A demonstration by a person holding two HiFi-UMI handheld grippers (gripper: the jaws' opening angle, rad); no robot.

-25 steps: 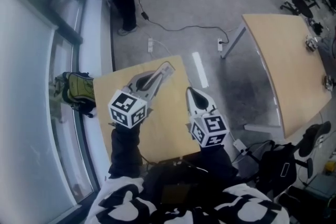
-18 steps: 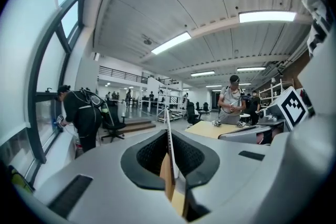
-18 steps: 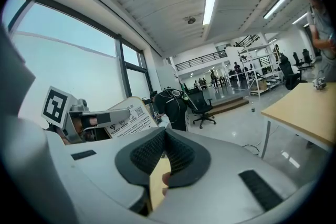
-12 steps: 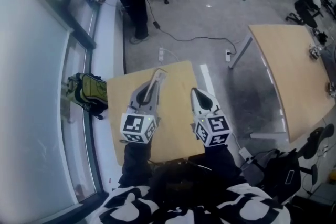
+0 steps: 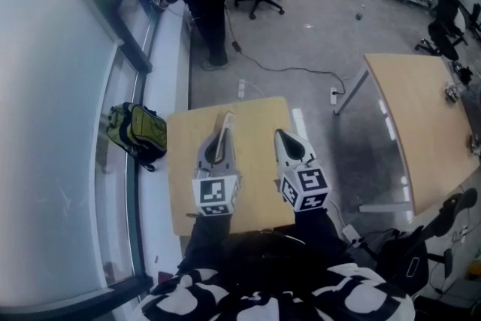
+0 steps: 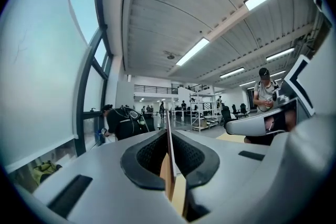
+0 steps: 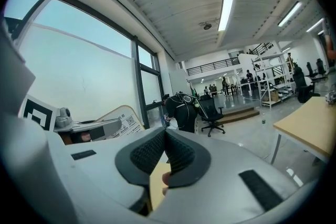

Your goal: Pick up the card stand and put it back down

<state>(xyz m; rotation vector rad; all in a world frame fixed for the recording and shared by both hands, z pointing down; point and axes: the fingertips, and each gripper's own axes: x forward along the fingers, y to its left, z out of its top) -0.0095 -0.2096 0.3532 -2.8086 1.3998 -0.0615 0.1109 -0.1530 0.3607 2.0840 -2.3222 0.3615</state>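
In the head view the left gripper [image 5: 219, 149] and the right gripper [image 5: 282, 139] are held side by side over a small wooden table [image 5: 255, 120], both pointing away from the person. The card stand [image 5: 224, 122] shows as a thin pale strip lodged between the left fingers and reaching just past their tips. It is well apart from the right fingers, and beyond the table edge on the left fingers' outer side a green backpack [image 5: 139, 133] lies on the floor. In the left gripper view the left gripper [image 6: 169, 139] has its dark pads [image 6: 147, 157] pinched on the card stand [image 6: 170, 165]. The stand appears edge-on, a thin upright sheet running from behind the pads up past the fingertips. In the right gripper view the right gripper [image 7: 165, 136] has its pads [image 7: 147, 157] pressed together, and I see no object gripped between them. Off to the left of these fingers, the card stand [image 7: 122, 117] shows its printed beige face with a rounded top, projecting ahead of the other gripper.
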